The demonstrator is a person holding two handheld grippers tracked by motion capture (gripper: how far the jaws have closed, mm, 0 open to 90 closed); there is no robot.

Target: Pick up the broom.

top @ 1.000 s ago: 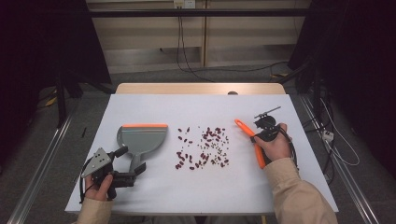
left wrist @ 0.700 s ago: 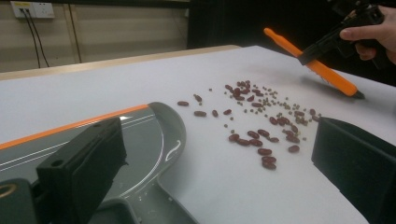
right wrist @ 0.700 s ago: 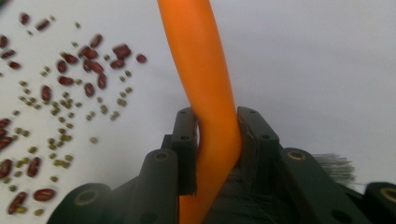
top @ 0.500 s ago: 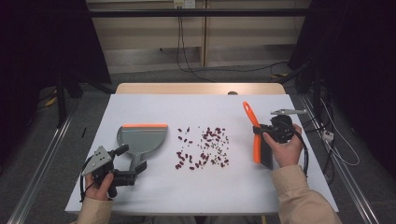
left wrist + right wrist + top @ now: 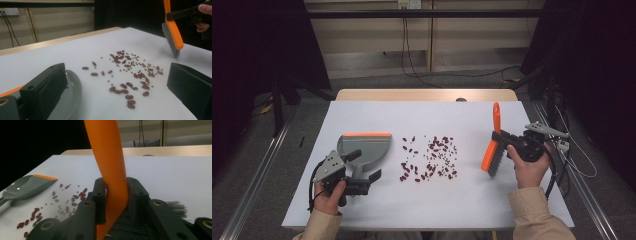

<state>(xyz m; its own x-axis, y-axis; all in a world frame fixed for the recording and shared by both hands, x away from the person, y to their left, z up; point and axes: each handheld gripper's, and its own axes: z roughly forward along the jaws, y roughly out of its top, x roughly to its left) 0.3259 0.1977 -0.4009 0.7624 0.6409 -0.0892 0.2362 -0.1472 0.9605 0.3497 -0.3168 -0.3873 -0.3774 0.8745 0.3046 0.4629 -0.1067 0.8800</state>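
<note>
The white table (image 5: pixel 512 200), matte and smooth, carries a loose scatter of beans (image 5: pixel 429 157) at its middle. The grey dustpan (image 5: pixel 364 150), a shallow plastic scoop with an orange lip, lies flat just left of the scatter. The brush (image 5: pixel 492 145), a long orange plastic back with stiff grey bristles, is held off the table to the right of the beans, clamped at its handle between the jaws of the right gripper (image 5: pixel 504 139). The left gripper (image 5: pixel 364 177) is seen near the dustpan's handle, its jaws standing apart with nothing pressed between them.

For a clean sweep, the bristles are best set down beyond the far right edge of the scatter and drawn leftward in short, low strokes. The dustpan should first be gripped and its lip pressed flat. The beans are small, hard and rounded, dark red ones mixed with tiny greenish ones, so rolling is likely.
</note>
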